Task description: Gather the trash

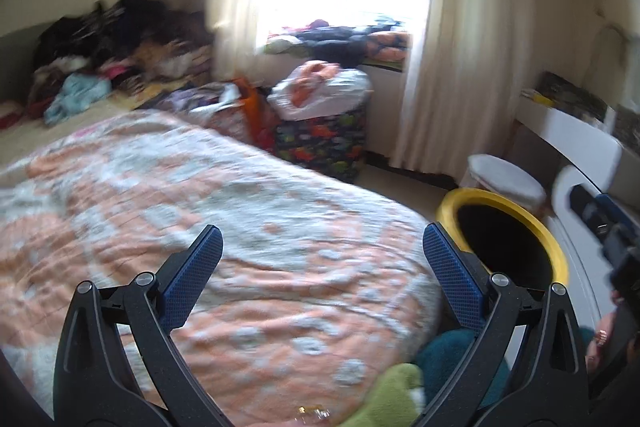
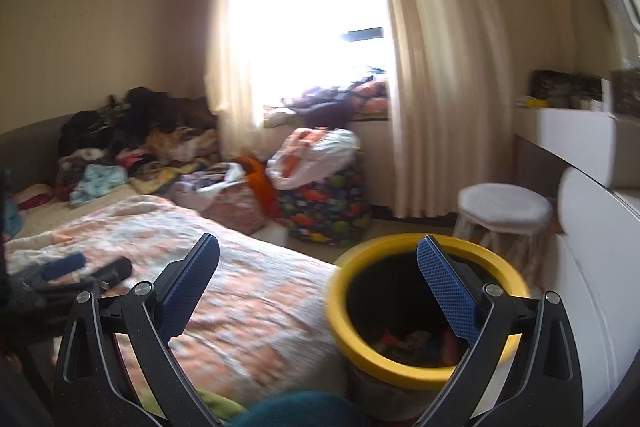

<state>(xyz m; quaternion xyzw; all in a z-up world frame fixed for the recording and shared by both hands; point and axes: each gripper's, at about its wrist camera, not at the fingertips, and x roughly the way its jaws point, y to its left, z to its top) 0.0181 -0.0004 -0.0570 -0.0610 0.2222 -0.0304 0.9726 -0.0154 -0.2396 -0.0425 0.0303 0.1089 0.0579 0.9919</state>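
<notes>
Right gripper (image 2: 318,251), jaws spread wide and empty, hovers over the near edge of a round yellow-rimmed black trash bin (image 2: 400,367); mixed colourful scraps lie at the bin's bottom. Left gripper (image 1: 322,247), likewise parted and holding nothing, hangs above a peach-and-white patterned quilt (image 1: 240,227) on the bed. The bin stands on the floor just beside the bed's corner. Beyond it, a white round padded stool (image 2: 504,207); cream curtains (image 2: 440,67) flank the bright window.
</notes>
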